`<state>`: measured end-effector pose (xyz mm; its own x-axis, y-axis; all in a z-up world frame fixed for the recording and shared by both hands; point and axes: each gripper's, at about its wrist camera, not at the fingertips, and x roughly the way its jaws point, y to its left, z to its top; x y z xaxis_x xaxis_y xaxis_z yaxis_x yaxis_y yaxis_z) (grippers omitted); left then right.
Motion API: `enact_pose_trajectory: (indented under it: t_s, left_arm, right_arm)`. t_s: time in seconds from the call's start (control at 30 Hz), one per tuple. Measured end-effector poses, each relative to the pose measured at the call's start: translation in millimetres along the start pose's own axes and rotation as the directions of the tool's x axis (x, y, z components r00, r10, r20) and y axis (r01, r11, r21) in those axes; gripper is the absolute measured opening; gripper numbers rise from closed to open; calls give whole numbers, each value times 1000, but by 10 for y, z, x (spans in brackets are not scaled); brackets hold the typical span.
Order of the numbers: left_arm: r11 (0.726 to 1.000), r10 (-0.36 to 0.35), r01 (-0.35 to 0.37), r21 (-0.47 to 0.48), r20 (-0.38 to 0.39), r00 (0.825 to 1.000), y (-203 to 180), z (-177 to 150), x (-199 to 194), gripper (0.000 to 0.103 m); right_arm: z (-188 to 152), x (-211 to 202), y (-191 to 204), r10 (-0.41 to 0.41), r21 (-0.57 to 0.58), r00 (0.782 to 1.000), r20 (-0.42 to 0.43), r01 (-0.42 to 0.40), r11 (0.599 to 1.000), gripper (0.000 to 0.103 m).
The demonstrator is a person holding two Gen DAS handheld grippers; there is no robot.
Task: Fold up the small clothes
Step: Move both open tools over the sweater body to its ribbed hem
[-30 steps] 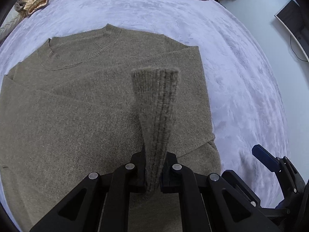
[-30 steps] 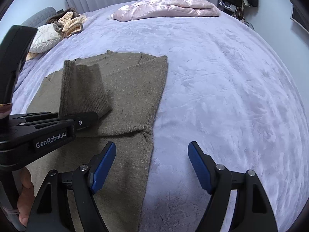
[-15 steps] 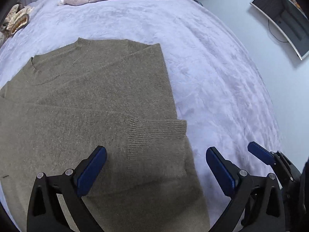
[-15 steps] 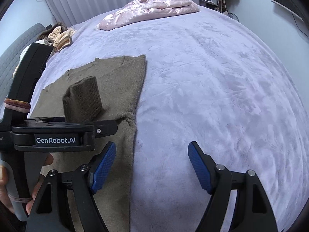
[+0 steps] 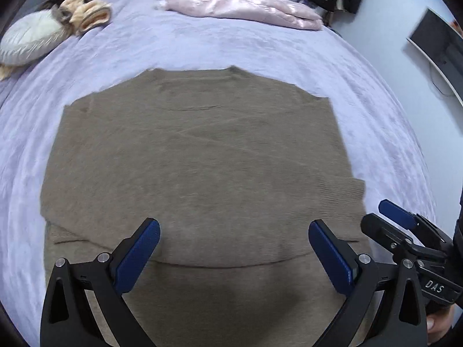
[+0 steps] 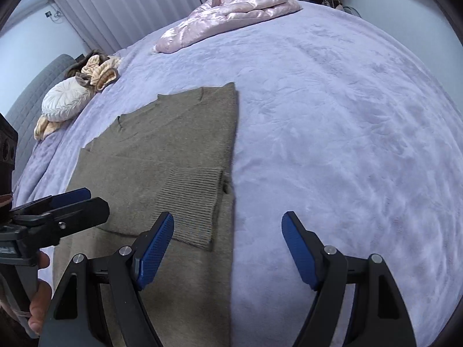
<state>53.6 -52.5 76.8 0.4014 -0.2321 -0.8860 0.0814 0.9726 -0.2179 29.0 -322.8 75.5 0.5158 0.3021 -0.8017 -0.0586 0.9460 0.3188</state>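
A: Report the left gripper [image 5: 233, 256].

B: Jaws spread wide, nothing between the blue pads [image 5: 136, 256]. It hangs above the lower part of the sweater [image 5: 196, 162].

A: Sweater position?

B: It lies flat on the lavender bed [image 5: 376, 110], neckline toward the far side. Both sleeves are folded in across the body. The ribbed cuff [image 6: 192, 202] rests on top near the right edge of the sweater, just ahead of the right gripper's left pad.

A: Right gripper [image 6: 228, 251]?

B: Jaws also spread, nothing held. Its left pad is over the sweater's right edge; its right pad is over bare bed. In the left view it shows at the lower right, just beside the sweater.

A: Surroundings, left to right?

B: A white cushion [image 5: 29, 39] and a beige bundle [image 5: 89, 17] at the far left, a pink quilt [image 5: 246, 5] at the far side, a monitor [image 5: 437, 49] on the right wall.
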Motion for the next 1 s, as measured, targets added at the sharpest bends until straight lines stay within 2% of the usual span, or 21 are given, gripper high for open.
enact_pose_trajectory:
  t_s: [0.1, 0.17, 0.23, 0.3, 0.37, 0.43, 0.5, 0.53, 0.57, 0.67, 0.73, 0.8, 0.9, 1.0]
  left_arm:
    - [994, 20, -22, -103, -18, 1000, 466, -42, 97, 103]
    - [992, 48, -53, -116, -43, 998, 658, -87, 198, 103]
    - [990, 87, -95, -107, -75, 993, 814, -149, 300, 103]
    - [991, 82, -90, -99, -89, 993, 925, -215, 331, 103]
    - [992, 90, -96, -86, -68, 994, 942, -268, 242, 103]
    - [995, 95, -96, -29, -35, 995, 867, -324, 134, 103]
    - [992, 124, -123, 41, -11, 992, 771, -376, 82, 103]
    - [989, 135, -134, 65, -5, 991, 726, -379, 78, 103]
    - [987, 140, -139, 83, -3, 990, 697, -379, 88, 103]
    - [983, 157, -157, 99, 7, 988, 646, -323, 147, 103]
    - [981, 167, -167, 99, 5, 986, 646, -287, 205, 103]
    - [980, 178, -177, 94, -7, 984, 652, -273, 281, 103]
    - [981, 178, -176, 79, -25, 984, 744, -291, 317, 103]
    - [987, 147, -149, 64, 26, 989, 797, -282, 130, 103]
  right_arm:
    - [47, 156, 330, 30, -57, 1000, -5, -30, 998, 80]
    - [62, 314, 554, 32, -103, 999, -31, -35, 994, 80]
    - [51, 503, 698, -3, -151, 997, -75, -8, 988, 80]
    - [27, 700, 692, -73, -165, 990, -121, 53, 985, 80]
    - [7, 793, 571, -160, -149, 979, -129, 140, 979, 80]
    - [5, 715, 509, -183, -109, 976, -123, 170, 979, 80]
    - [-11, 600, 570, -309, -141, 946, -99, 294, 945, 80]
    - [-30, 523, 628, -311, -162, 948, -71, 297, 941, 80]
    - [-52, 453, 694, -274, -179, 960, -55, 260, 949, 80]
    - [-124, 408, 944, -161, -222, 984, -78, 140, 965, 80]
    - [-139, 450, 1074, -133, -244, 988, -74, 111, 963, 80]
    - [-145, 547, 1163, -124, -255, 989, -82, 99, 962, 80]
    - [-144, 720, 1107, -113, -213, 986, -126, 85, 973, 80]
    - [-129, 773, 945, -185, -174, 976, -112, 164, 971, 80]
